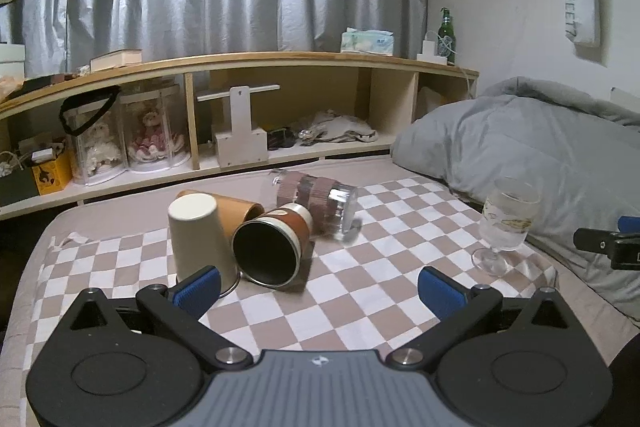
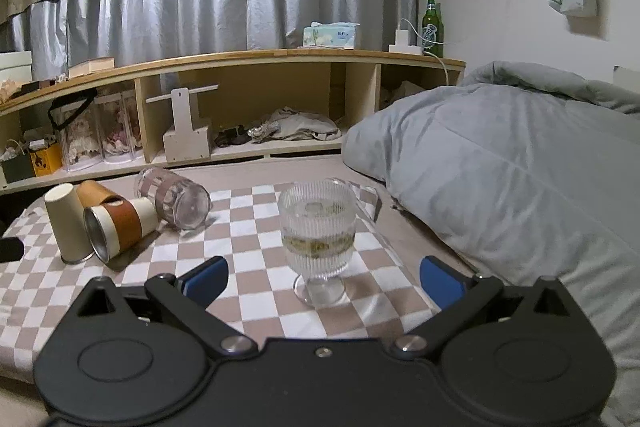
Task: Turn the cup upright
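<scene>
Five drinking vessels sit on a checkered cloth (image 1: pixel 360 291) spread over the bed. Four of them cluster toward ten o'clock in the right wrist view: a cream paper cup (image 2: pixel 68 223) standing upside down, an orange cup (image 2: pixel 96 191) lying on its side behind it, a metal-rimmed cup with a brown sleeve (image 2: pixel 120 225) lying on its side with its mouth toward the camera, and a clear glass tumbler with a patterned sleeve (image 2: pixel 172 197) lying on its side at about eleven o'clock. The brown-sleeved cup touches the cream cup and rests just beside the tumbler. A ribbed stemmed glass (image 2: pixel 318 235) stands upright, apart from the cluster, directly at twelve o'clock from the right gripper (image 2: pixel 324 277), whose blue fingers (image 2: pixel 206 281) are spread wide and hold nothing. The left gripper (image 1: pixel 320 293) also has its fingers (image 1: pixel 198 289) spread wide and empty, with the cream cup just beyond its left finger at eleven o'clock. A grey duvet (image 2: pixel 500 167) lies at two o'clock.
</scene>
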### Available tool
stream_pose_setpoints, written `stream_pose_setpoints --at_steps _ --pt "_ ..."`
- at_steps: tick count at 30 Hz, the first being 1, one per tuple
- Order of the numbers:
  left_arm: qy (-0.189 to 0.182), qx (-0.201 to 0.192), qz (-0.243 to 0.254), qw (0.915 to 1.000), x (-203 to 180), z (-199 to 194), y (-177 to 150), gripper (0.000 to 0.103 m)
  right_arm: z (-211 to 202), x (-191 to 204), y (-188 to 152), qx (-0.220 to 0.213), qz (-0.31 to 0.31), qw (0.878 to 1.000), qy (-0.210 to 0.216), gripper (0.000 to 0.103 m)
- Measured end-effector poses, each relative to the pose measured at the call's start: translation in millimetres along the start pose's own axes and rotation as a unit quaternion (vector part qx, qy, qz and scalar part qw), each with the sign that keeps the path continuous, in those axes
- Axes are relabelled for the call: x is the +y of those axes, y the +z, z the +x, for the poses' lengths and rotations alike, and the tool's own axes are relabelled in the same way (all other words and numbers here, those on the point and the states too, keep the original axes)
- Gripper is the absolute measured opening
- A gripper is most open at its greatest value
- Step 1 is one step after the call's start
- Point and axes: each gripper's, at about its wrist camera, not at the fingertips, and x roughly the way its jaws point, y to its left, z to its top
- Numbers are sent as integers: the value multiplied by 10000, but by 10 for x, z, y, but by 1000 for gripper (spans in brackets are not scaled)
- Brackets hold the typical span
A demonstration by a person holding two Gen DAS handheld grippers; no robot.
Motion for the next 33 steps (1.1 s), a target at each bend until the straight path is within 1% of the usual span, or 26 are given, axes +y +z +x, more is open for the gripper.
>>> stream_pose_setpoints --at_steps 9,13,18,22,26,33 --pt "91 -54 325 9994 -165 20 -65 103 -131 109 -105 -113 -116 9998 -73 103" --pt "84 -48 343 9994 -192 33 -86 103 -155 125 -146 -65 -88 9999 -37 103" --pt "112 -37 404 9991 -250 67 -124 103 -198 150 -177 -146 -120 9997 -184 103" --pt "85 -45 416 9991 -280 78 -136 103 -233 202 -201 -231 -296 9988 -301 103" --pt "93 -62 429 9990 -293 77 -144 103 -240 252 -207 -254 -440 9982 -325 103" --pt "131 -63 331 9993 -283 85 -145 103 -243 228 -201 -230 -377 9984 -351 103"
